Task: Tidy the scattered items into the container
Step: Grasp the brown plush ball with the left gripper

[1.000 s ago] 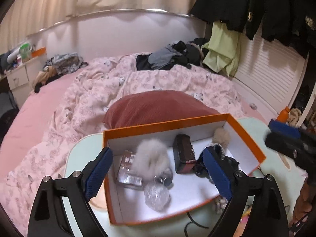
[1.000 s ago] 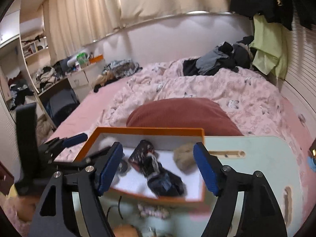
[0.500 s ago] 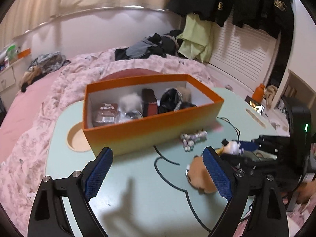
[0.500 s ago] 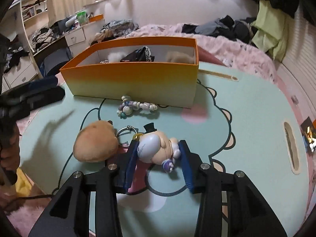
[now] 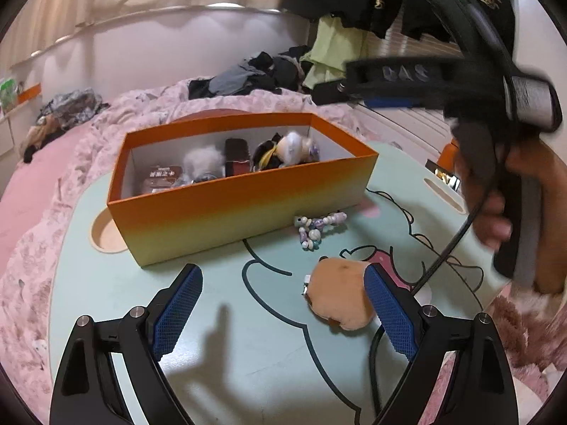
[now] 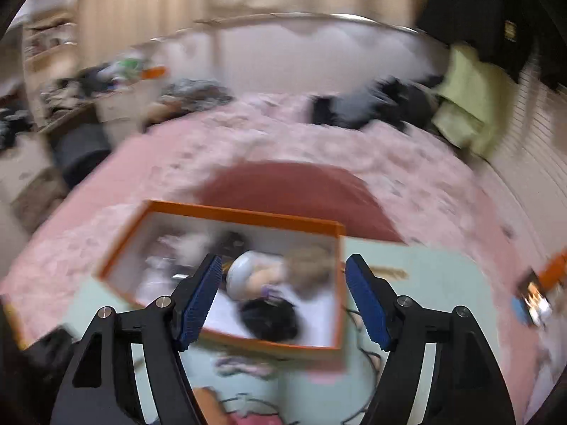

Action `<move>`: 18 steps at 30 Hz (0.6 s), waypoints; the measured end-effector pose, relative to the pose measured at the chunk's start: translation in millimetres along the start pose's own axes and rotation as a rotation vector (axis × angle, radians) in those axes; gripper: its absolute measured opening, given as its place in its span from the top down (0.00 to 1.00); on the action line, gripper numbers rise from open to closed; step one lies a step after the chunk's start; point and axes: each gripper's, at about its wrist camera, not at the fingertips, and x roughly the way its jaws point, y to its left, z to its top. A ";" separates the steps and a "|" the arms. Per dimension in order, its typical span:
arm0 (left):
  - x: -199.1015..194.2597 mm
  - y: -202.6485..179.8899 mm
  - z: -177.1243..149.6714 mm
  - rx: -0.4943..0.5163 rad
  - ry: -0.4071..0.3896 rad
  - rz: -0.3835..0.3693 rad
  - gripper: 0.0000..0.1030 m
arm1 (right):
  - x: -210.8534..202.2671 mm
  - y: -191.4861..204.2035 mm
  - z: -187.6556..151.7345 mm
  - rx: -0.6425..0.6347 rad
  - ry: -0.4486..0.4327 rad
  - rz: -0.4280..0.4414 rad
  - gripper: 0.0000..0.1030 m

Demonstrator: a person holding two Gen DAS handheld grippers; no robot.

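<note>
The orange box (image 5: 244, 198) stands on the pale green table (image 5: 117, 304) with several small items inside. A white figure toy (image 5: 294, 145) lies in the box at its right end. My right gripper (image 6: 283, 294) hovers over the box (image 6: 248, 212), its jaws opening, and the figure toy (image 6: 244, 276) lies loose below them, untouched by the pads. My left gripper (image 5: 283, 311) is open low over the table. A tan plush (image 5: 340, 294) rests just inside its right finger. A bead bracelet (image 5: 315, 228) lies in front of the box.
A hand (image 5: 496, 209) holds the right gripper's handle at the right, with a black cable (image 5: 446, 255) hanging down to the table. A round cup recess (image 5: 106, 237) sits left of the box. A pink bed with a red pillow (image 6: 297, 194) lies behind the table.
My right gripper closed on the white figure toy on the table, carried it up over the box and opened; the toy now lies in the box. My left gripper drew back from the box.
</note>
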 end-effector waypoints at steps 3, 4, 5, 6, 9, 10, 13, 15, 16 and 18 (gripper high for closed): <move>0.3 -1.0 -0.1 0.004 -0.001 0.007 0.10 | -22.1 -20.0 -36.9 0.137 -0.110 0.113 0.29; 1.3 -2.4 -0.5 0.005 0.001 0.007 0.10 | -26.3 -25.3 -48.5 0.158 -0.111 0.125 0.26; 2.1 -4.1 -1.2 0.007 0.003 0.006 0.10 | -28.5 -29.4 -59.5 0.160 -0.098 0.125 0.26; 3.3 -6.2 -2.1 0.010 0.007 0.002 0.10 | -28.5 -31.9 -67.5 0.152 -0.082 0.108 0.26; 7.6 -14.5 -4.9 0.025 0.020 -0.012 0.10 | -26.2 -33.4 -92.7 0.121 -0.031 0.028 0.26; 9.1 -17.8 -6.0 0.033 0.024 -0.015 0.10 | -24.2 -33.2 -97.8 0.116 -0.012 0.014 0.26; 13.6 -26.2 -8.7 0.046 0.037 -0.011 0.10 | -12.5 -35.8 -105.9 0.106 0.049 -0.031 0.26; 17.5 -31.5 -10.1 0.054 0.051 0.009 0.10 | -8.8 -34.5 -113.7 0.093 0.084 -0.067 0.26; 19.7 -34.3 -10.6 0.064 0.058 0.016 0.10 | -8.5 -34.4 -115.1 0.091 0.091 -0.073 0.26; 23.2 -39.1 -11.4 0.082 0.065 0.031 0.10 | -9.4 -39.1 -122.3 0.099 0.100 -0.081 0.26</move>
